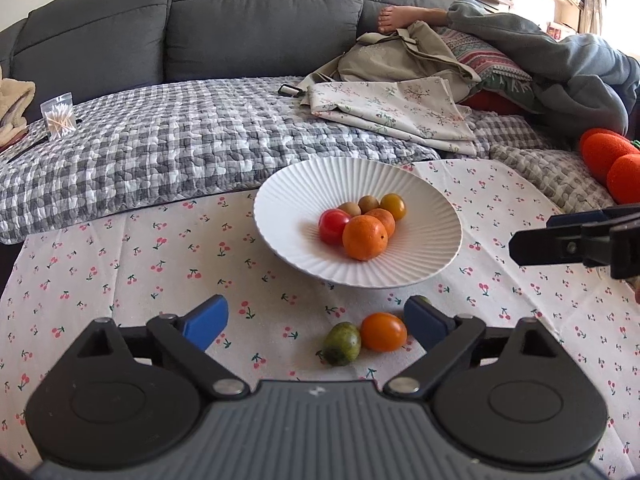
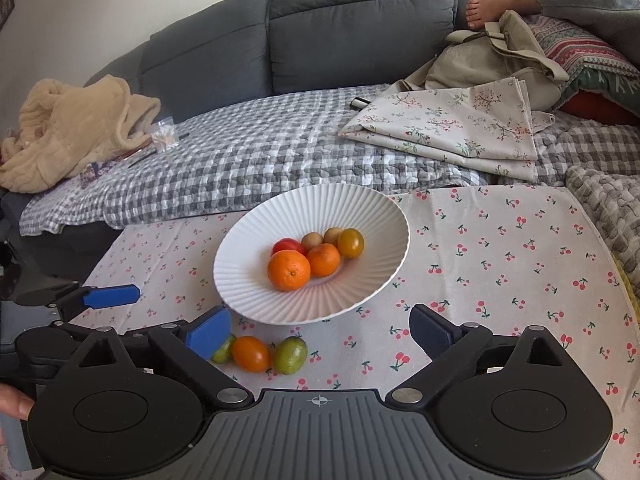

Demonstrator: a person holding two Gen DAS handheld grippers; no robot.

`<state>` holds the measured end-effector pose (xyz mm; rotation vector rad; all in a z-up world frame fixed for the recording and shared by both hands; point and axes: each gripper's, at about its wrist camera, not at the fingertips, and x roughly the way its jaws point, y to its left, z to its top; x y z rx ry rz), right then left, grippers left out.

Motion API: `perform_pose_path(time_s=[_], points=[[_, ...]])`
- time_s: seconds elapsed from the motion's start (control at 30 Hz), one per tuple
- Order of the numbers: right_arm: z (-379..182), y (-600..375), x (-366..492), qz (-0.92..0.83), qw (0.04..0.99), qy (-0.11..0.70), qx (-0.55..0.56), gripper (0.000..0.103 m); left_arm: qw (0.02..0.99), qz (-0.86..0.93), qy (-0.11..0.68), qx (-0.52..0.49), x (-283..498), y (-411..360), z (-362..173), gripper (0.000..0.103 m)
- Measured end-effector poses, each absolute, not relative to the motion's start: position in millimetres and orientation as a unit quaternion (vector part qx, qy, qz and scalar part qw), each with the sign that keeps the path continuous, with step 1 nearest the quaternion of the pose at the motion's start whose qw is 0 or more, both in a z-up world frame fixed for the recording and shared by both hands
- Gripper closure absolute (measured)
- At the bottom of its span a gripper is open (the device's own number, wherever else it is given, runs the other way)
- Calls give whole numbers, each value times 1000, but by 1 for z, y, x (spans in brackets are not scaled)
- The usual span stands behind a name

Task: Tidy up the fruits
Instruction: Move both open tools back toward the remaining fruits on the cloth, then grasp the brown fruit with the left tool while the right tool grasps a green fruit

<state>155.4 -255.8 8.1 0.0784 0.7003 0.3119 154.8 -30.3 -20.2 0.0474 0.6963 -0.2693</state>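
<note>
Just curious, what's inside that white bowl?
The bowl holds six small fruits: two oranges, a red tomato, a yellow-orange tomato and two small brownish fruits. Anything beneath the pile is hidden.

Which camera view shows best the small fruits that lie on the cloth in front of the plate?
The right wrist view: three fruits lie in a row, only the leftmost partly behind a fingertip. The left wrist view shows two clearly; the third is almost hidden behind the left gripper.

Right claw [image 2: 320, 332] gapes empty before the fruit-filled white plate [image 2: 248, 292]
</note>
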Motion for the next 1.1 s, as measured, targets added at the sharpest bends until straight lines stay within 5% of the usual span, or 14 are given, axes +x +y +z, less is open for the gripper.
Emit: perform_pose_path(time_s=[0.77, 0.97, 1.1], points=[[-1, -261, 131, 121, 912, 387, 66, 3, 912, -166, 371, 59, 120, -71, -55, 9], [-4, -262, 132, 120, 912, 387, 66, 3, 910, -170, 372, 64, 124, -74, -62, 23], [-11, -259, 135, 121, 911, 391, 59, 3, 905, -178, 381, 72, 127, -78, -71, 51]])
